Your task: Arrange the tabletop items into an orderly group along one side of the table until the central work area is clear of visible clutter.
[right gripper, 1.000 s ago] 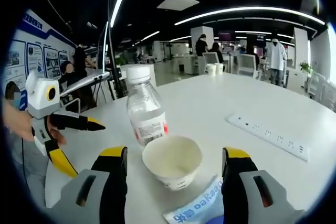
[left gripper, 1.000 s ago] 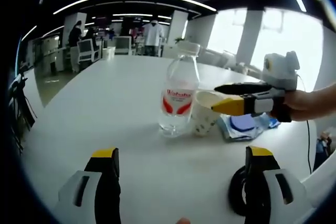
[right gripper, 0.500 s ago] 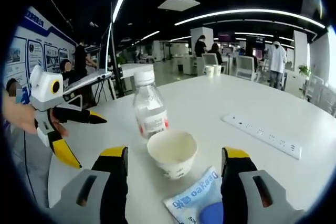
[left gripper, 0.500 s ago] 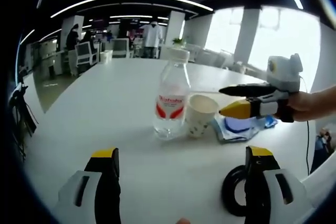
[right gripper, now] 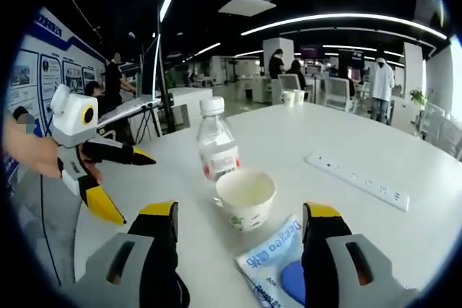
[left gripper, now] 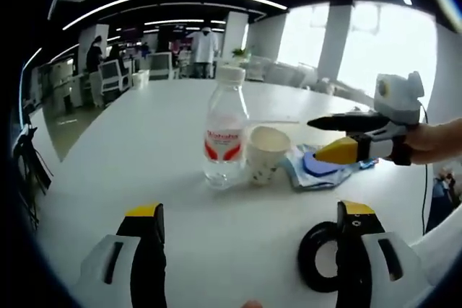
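On the white table (left gripper: 130, 142) a clear water bottle (left gripper: 224, 135) with a red label stands upright. A white paper cup (left gripper: 266, 154) is close on its right, and a blue-and-white packet (left gripper: 321, 166) lies flat beyond the cup. My left gripper (left gripper: 250, 210) is open, short of all three. My right gripper (left gripper: 339, 138) reaches in from the right, open, above the packet. In the right gripper view the bottle (right gripper: 216, 153), cup (right gripper: 247, 198) and packet (right gripper: 278, 265) lie ahead of my open right gripper (right gripper: 240, 210). My left gripper (right gripper: 133, 185) hangs open at the left.
A black ring (left gripper: 317, 268) lies on the table by my left gripper's right jaw. A white power strip (right gripper: 357, 178) rests on the table to the right of the cup. Desks, chairs and people stand far off in the office behind.
Both cameras have drawn back from the bottle and cup, which look smaller now. More of the black ring and of the packet has come into view.
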Action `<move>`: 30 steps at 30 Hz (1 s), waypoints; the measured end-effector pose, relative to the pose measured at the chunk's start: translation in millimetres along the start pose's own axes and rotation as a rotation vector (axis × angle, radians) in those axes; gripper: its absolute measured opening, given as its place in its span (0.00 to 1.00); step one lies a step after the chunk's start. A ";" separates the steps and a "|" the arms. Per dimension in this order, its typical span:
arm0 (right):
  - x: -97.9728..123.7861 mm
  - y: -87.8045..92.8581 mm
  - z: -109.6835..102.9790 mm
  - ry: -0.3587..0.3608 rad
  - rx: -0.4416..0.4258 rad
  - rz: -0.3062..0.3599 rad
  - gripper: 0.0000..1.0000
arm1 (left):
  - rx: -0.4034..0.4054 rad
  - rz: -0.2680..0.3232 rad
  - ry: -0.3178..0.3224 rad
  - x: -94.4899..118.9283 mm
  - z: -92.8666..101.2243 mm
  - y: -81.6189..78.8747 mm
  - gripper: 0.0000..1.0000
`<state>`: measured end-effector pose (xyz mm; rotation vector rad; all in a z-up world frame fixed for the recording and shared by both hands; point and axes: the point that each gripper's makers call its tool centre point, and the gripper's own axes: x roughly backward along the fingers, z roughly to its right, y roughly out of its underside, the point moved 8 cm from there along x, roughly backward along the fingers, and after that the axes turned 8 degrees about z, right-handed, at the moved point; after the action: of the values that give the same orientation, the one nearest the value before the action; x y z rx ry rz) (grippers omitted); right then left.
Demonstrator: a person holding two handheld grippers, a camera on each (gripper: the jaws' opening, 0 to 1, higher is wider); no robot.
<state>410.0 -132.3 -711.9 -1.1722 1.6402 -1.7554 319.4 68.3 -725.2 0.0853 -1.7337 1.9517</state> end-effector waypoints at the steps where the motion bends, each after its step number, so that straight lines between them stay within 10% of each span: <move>1: 1.3 0.5 -1.0 -0.002 0.001 -0.001 0.67 | 0.000 -0.003 0.001 0.6 1.0 0.6 0.96; 30: 39.3 47.1 -41.1 -0.090 -0.021 -0.099 0.59 | -0.018 -0.085 0.044 11.2 27.8 32.8 0.94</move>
<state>345.5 -149.2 -743.4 -1.3435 1.5761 -1.7223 288.0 44.5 -745.8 0.1077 -1.6916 1.8627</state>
